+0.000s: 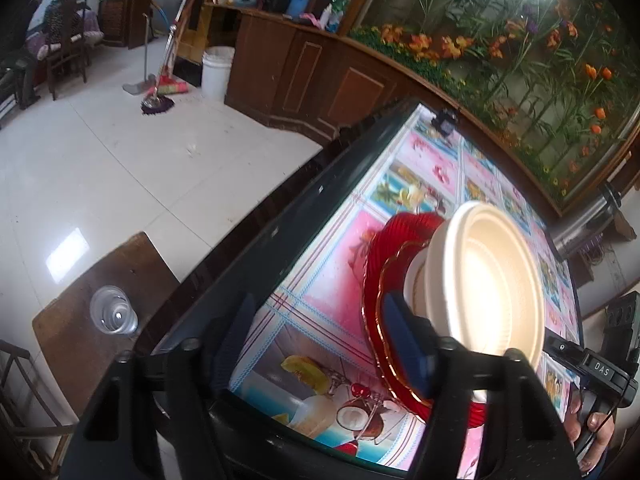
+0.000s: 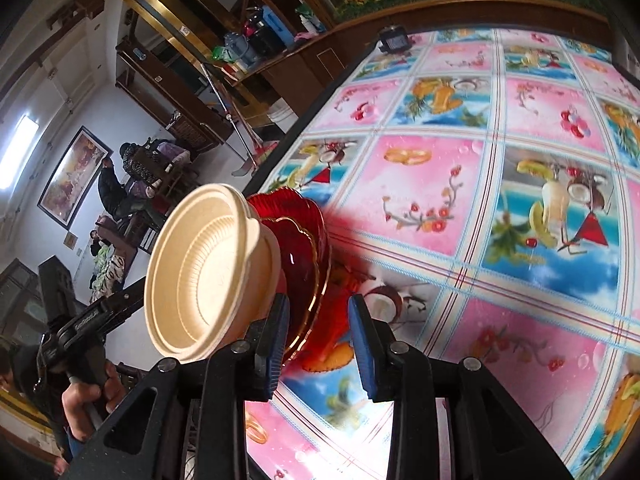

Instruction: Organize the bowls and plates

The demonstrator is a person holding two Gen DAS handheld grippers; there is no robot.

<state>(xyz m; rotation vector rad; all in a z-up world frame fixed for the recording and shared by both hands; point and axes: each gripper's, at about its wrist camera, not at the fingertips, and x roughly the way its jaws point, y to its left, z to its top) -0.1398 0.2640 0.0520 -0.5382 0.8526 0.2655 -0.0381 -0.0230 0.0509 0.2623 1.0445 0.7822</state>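
Left wrist view: cream disposable bowls point(image 1: 486, 280) nested together atop stacked red glass plates point(image 1: 380, 252) at about three o'clock on the fruit-print tablecloth point(image 1: 332, 232). Left gripper point(image 1: 320, 344) half-wide, right pad against the plate rim, nothing clamped between. Right wrist view: right gripper point(image 2: 318, 344) narrow, straddling the red plates' edge at six o'clock, pinch uncertain. Stacking seemingly done; probably only placement or release left.
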